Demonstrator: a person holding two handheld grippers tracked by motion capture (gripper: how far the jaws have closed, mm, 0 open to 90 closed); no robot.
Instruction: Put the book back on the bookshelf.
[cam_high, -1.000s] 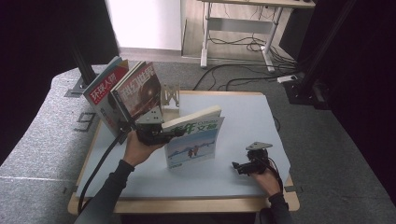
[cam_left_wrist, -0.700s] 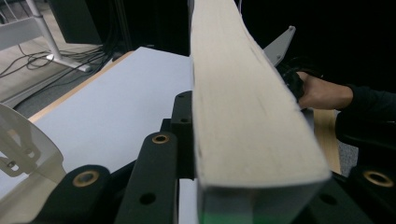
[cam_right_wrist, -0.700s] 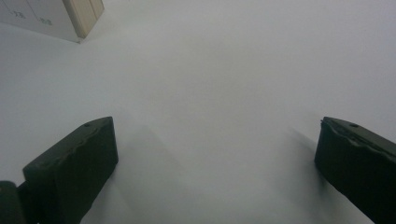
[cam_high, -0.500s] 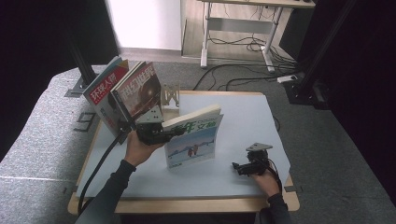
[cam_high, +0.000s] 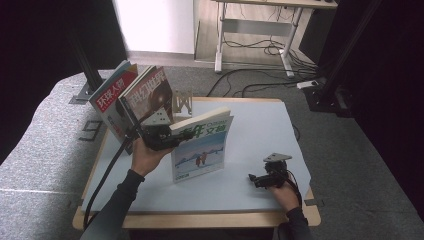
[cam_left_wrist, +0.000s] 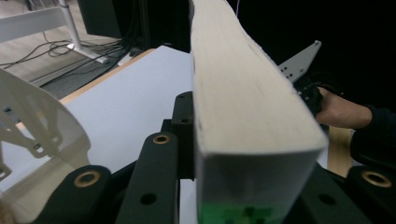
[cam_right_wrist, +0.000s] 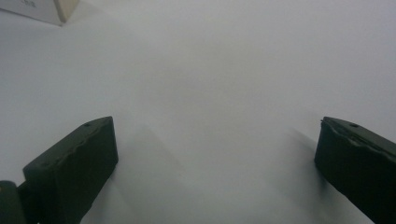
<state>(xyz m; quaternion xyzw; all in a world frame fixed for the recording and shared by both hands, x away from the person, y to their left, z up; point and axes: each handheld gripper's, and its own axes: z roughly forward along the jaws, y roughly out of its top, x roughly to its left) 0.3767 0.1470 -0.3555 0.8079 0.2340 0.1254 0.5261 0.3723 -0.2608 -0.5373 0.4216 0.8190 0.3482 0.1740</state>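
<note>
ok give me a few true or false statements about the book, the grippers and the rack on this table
1. The left gripper is shut on the book. True.
2. The book lies flat on the table. False: it stands upright on its lower edge.
3. The right gripper holds a magazine. False: its jaws are open with bare table between them.
4. Two magazines lean in the rack at the table's far left. True.
5. The right gripper touches the book. False: it sits apart, near the right front corner.

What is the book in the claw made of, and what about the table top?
The book looks like paper: a glossy printed cover and cream page edges, held upright by the left claw. The table top seems to be a smooth, matt pale-blue sheet over a wooden board, judging by its tan edge.
</note>
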